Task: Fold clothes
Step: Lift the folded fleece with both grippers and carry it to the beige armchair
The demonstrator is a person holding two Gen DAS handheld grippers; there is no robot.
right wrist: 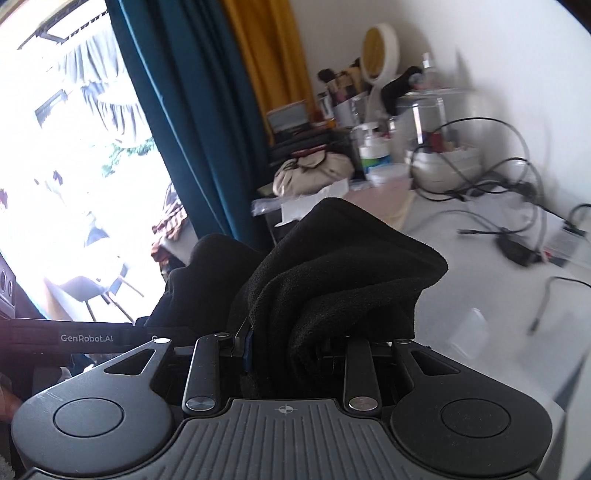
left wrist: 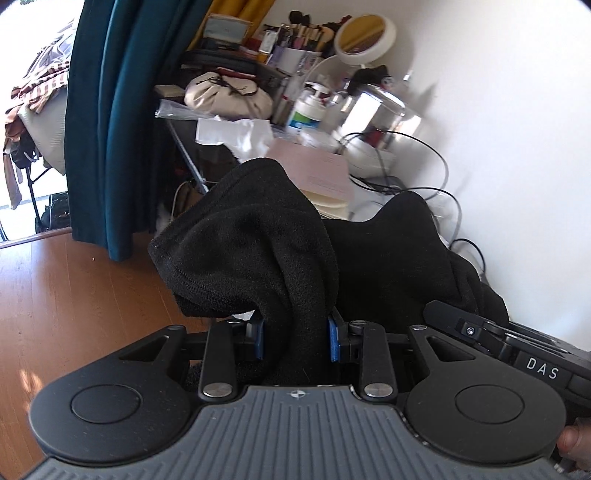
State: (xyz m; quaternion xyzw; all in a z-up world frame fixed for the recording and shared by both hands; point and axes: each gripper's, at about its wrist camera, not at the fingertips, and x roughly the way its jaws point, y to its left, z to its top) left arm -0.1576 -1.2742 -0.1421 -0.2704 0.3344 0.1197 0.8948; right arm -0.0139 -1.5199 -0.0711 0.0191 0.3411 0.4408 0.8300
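Gripping black garment [left wrist: 258,240] bunched between both sets of fingers, left gripper [left wrist: 296,339] and right gripper [right wrist: 295,343], held aloft mid-carry. Next, probably: spreading flat on white desk [right wrist: 480,277]. Ahead: cables [right wrist: 480,192], lotion bottle [left wrist: 306,114], mirror [left wrist: 364,35] crowding desk; teal curtain [left wrist: 107,110] behind.

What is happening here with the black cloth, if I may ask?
A person holds a gripper in each hand and is folding a black garment. The left gripper is shut on a bunch of the fabric, and the right gripper is shut on another bunch. The garment is lifted in front of a cluttered table; the fold is not yet laid down.
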